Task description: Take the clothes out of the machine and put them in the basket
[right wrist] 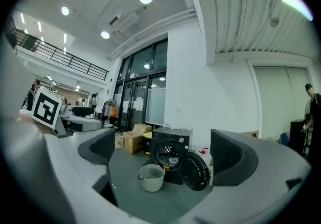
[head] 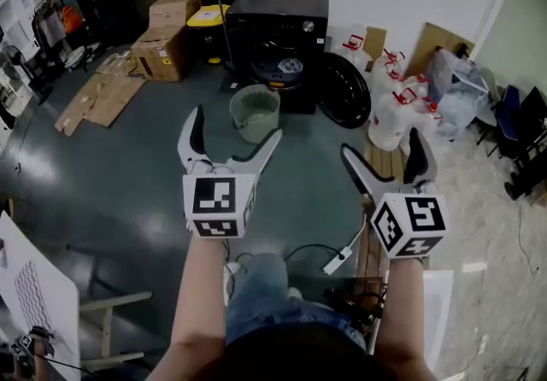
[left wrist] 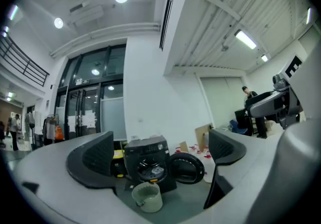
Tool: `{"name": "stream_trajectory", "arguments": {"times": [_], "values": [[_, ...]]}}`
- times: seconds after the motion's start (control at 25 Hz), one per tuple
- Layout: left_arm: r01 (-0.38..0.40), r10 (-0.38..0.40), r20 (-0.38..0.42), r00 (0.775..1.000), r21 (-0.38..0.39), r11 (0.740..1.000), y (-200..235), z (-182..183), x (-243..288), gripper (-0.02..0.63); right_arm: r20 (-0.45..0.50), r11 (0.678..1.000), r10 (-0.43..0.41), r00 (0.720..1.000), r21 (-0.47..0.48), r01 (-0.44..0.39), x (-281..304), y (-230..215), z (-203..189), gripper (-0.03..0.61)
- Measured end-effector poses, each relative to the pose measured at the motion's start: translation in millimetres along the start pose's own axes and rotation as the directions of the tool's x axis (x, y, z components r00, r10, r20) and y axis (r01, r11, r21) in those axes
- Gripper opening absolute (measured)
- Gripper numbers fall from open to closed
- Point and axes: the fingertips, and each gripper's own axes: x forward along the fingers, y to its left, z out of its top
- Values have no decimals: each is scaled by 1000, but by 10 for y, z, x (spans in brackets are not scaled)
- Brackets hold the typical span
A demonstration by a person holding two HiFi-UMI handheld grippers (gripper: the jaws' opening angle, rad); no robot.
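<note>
A black washing machine (head: 278, 33) stands against the far wall, and its round door (head: 343, 90) hangs open to the right. Clothes (head: 286, 67) show inside the drum. A pale green basket (head: 255, 112) sits on the floor in front of the machine, and it looks empty. My left gripper (head: 235, 136) is held level well short of the basket, jaws open, nothing between them. My right gripper (head: 385, 155) is beside it, likewise open and empty. Both gripper views show the machine (left wrist: 148, 162) (right wrist: 169, 154) and the basket (left wrist: 147, 196) (right wrist: 152, 177) some way ahead.
Cardboard boxes (head: 167, 46) and flattened cardboard (head: 98, 97) lie at the left. White bags (head: 402, 102) and cardboard are heaped right of the door. A power strip with its cable (head: 338, 260) lies on the floor near my feet. A white table edge (head: 34, 294) is at lower left.
</note>
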Motion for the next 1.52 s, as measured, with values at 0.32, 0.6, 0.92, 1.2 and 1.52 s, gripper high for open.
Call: {"name": "stream_trajectory", "arguments": {"times": [0.32, 0.6, 0.92, 1.2, 1.52], "values": [[2, 0, -55, 998, 37, 999, -33, -87, 111, 560, -44, 993, 17, 999, -113, -22, 49, 37, -84, 568], [-45, 45, -41, 998, 3, 999, 181, -202, 408, 560, -88, 985, 54, 995, -158, -68, 407, 18, -220, 558], [20, -21, -40, 999, -45, 999, 624, -539, 1214, 560, -101, 992, 11, 995, -122, -24, 1366, -130, -374, 520], [51, -52, -55, 997, -7, 999, 1228, -856, 2168, 559, -128, 996, 18, 992, -83, -29, 2576, -193, -421, 506], [31, -37, -105, 994, -54, 998, 2047, -1254, 3171, 560, -174, 996, 34, 984, -77, -48, 3849, -62, -575, 506]]}}
